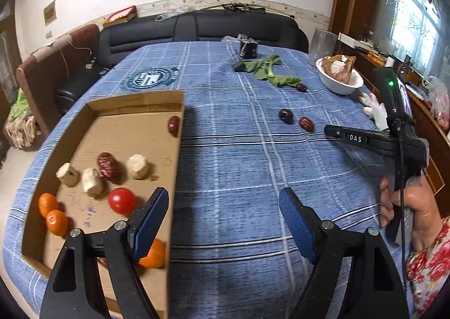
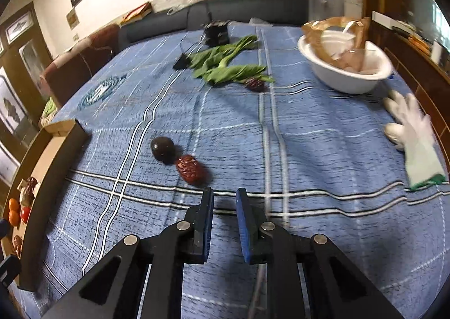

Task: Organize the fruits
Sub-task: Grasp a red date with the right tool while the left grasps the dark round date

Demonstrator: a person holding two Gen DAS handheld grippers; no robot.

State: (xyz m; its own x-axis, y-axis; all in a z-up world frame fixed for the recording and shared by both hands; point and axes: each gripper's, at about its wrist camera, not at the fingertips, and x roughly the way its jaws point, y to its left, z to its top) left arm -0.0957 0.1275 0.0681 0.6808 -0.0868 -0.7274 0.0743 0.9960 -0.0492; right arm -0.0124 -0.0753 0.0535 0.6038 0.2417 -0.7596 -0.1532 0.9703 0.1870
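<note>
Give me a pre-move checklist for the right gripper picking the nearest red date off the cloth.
1. Right gripper empty: ok, nothing between the fingers.
2. Jaw gap versus red date: not ok, fingers stand narrow; open wider first.
3. Alignment: not ok, the date lies ahead and left of the fingertips.
4. Neighbour clearance: not ok, dark plum sits right beside the date.
5. Cardboard box has room: ok, bare floor shows.
6. Left gripper out of the way: ok, open by the box wall.
</note>
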